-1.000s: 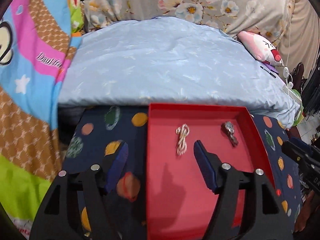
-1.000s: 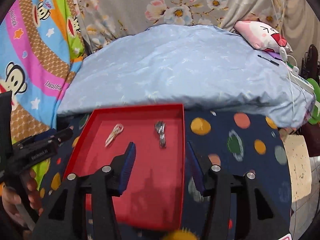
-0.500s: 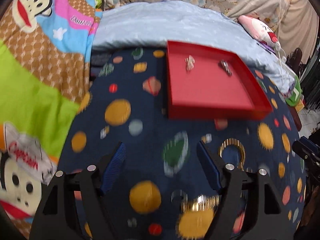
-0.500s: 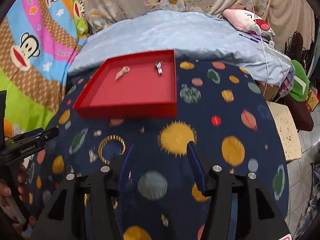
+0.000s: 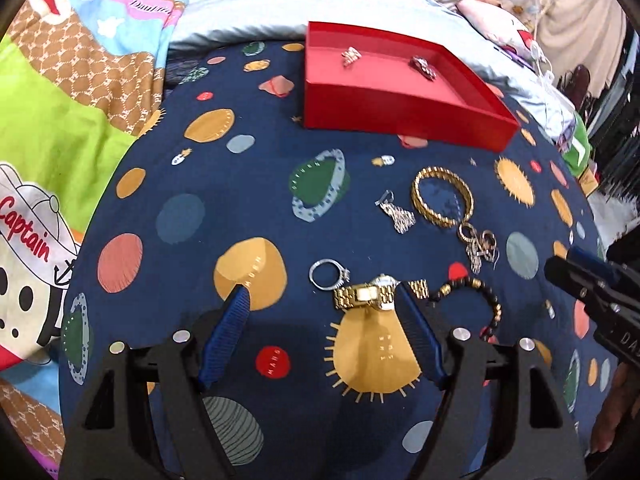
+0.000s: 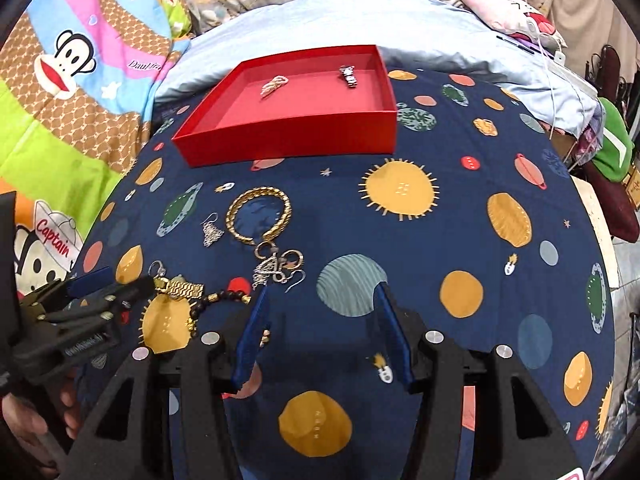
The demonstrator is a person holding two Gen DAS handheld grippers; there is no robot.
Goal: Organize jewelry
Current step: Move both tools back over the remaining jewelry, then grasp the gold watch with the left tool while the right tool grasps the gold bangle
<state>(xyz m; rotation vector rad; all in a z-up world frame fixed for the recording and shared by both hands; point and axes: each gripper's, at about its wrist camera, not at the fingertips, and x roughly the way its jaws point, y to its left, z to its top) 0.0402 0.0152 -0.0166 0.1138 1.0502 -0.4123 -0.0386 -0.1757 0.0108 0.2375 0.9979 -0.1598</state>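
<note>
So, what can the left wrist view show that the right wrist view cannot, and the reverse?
Only the left wrist view shows the whole silver stone-set ring and the gold metal watch's face. Only the right wrist view shows the green cloth and beige tabletop beside the bed. Both share the red shallow tray, the gold rope bangle and the planet-print navy sheet.

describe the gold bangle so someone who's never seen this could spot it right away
Start at the red tray on the dark blue planet-print cloth. Just in front of its near wall lies the gold bangle, a thick ribbed hoop. It is the biggest plain ring there, beside a small silver earring and above tangled rings.
</note>
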